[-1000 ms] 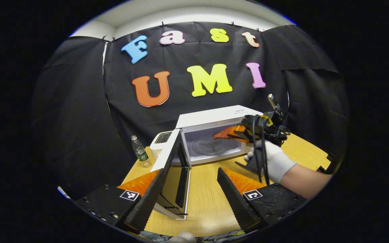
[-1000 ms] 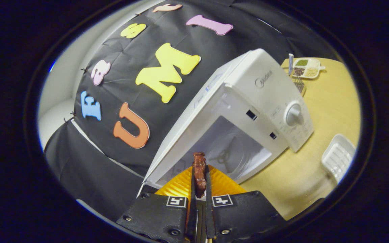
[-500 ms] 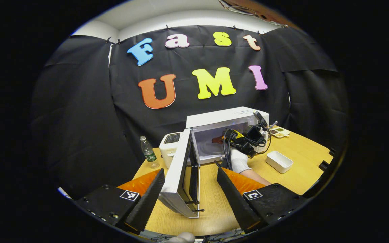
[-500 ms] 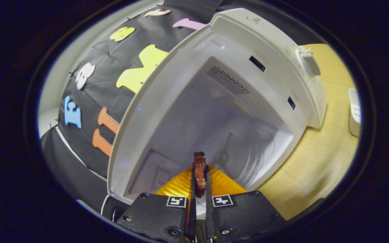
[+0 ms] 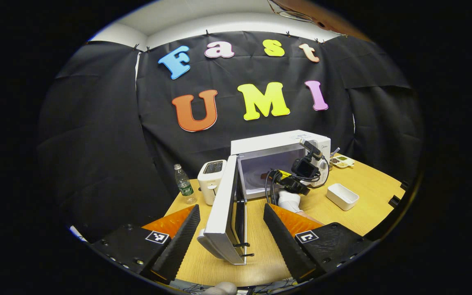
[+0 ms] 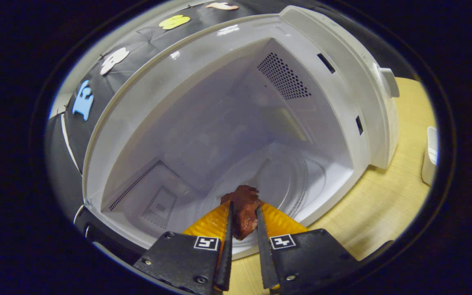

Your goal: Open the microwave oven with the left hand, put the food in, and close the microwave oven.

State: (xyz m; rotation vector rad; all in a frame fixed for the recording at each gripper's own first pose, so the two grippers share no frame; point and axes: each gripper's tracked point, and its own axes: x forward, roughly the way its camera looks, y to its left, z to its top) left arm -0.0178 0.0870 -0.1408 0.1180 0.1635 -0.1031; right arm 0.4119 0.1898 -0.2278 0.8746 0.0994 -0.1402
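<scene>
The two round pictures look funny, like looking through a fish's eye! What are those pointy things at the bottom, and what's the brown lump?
Each picture comes from a small camera riding on a hand-held pincher tool called a gripper. A person holds one in each hand.

In the left gripper view, the left gripper has its two fingers spread wide, holding nothing. Ahead, on the wooden table, stands a white microwave with its door swung open. Nearby are a toaster, a water bottle and a white tray. A gloved hand reaches the other gripper into the microwave.

The right gripper view looks into the microwave. The right gripper has the brown lump, the food, between its fingers, above the glass plate.
</scene>
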